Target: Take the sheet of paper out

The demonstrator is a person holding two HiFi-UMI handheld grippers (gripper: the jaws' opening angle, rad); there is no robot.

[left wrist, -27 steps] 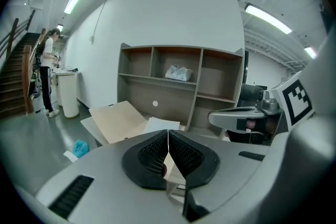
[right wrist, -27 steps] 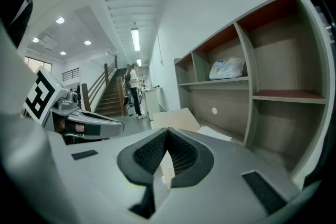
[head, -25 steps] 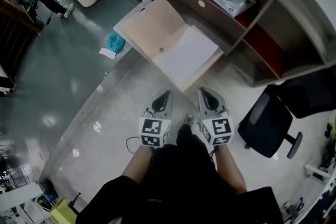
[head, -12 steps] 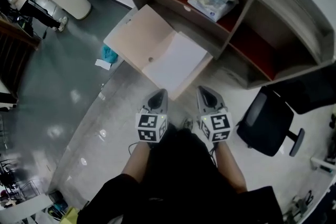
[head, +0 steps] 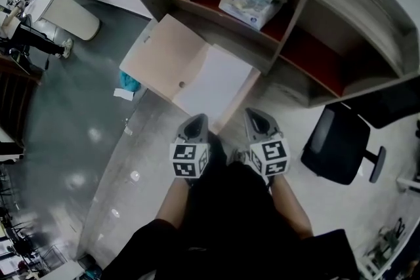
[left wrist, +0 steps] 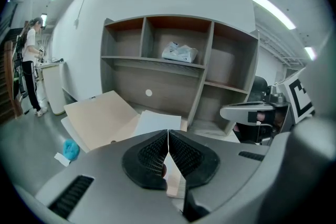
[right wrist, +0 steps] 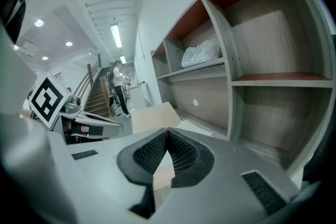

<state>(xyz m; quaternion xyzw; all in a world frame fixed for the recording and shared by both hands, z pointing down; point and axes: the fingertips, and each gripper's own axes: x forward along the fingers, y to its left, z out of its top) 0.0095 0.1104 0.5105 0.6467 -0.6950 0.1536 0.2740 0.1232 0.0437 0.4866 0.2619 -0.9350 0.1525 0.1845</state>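
A white rectangular sheet of paper point(head: 213, 82) lies flat on the right half of an open tan cardboard folder point(head: 164, 52), which rests on a pale desk top point(head: 147, 141) in front of grey wooden shelves point(head: 295, 16). The left gripper point(head: 197, 120) and right gripper point(head: 254, 113) flank the folder's near corner, with the sheet just ahead of their tips and between them. Both grippers have their jaws pressed together, with nothing held.
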